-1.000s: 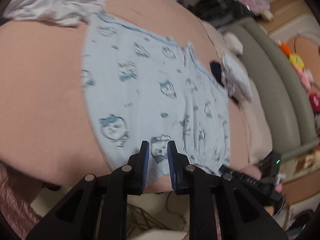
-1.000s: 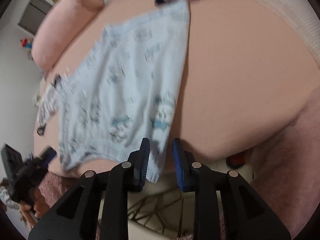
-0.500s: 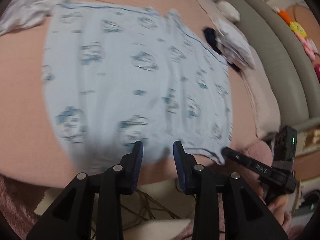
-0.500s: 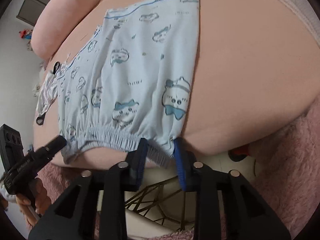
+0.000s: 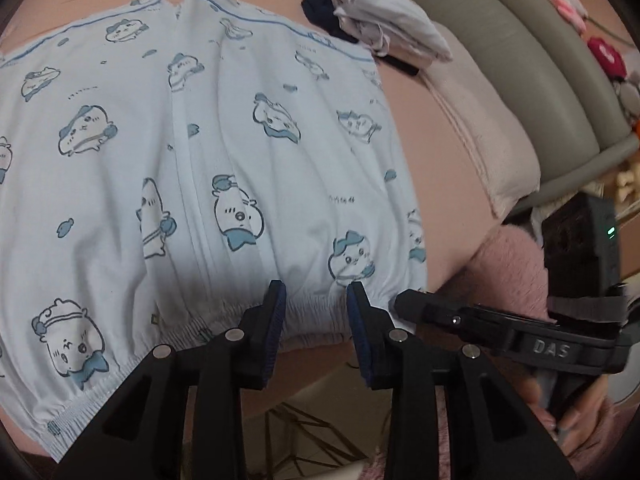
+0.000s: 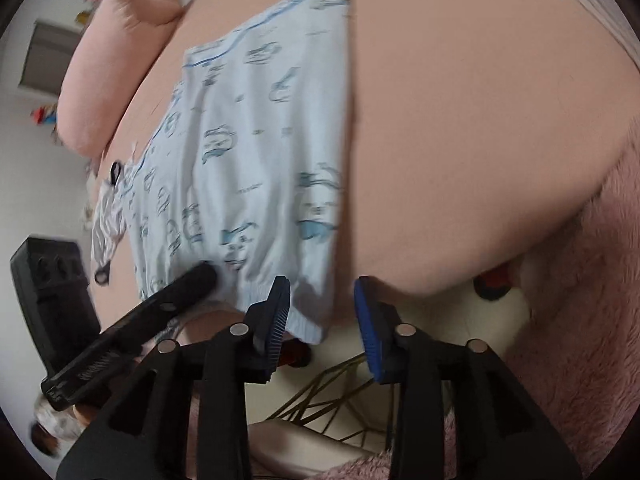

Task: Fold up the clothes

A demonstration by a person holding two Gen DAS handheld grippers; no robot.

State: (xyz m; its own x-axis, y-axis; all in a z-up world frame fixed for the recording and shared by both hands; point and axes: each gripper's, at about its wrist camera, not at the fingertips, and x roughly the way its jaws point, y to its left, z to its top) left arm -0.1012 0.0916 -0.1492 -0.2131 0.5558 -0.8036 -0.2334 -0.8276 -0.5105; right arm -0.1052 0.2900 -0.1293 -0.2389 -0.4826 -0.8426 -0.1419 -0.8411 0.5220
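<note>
Both tongs are standing open over the near waistband of the light-blue shorts (image 5: 248,148): the left gripper (image 5: 316,304) is hovering with its jaws apart and the elastic showing in the gap, unpinched, while the right gripper (image 6: 322,304) is opening its jaws, the waistband corner just beside its left finger and nothing clamped. Lying flat on the pink bed (image 6: 460,140), the shorts are looking light, soft and limp, likely to sag and slide; the gathered elastic corners seem the firmest places to pinch. Folded white and dark clothes (image 5: 380,28) are sitting beyond the far right hem. Compared with a second ago, the left gripper has travelled right along the waistband, towards the right gripper's end, and both have widened.
</note>
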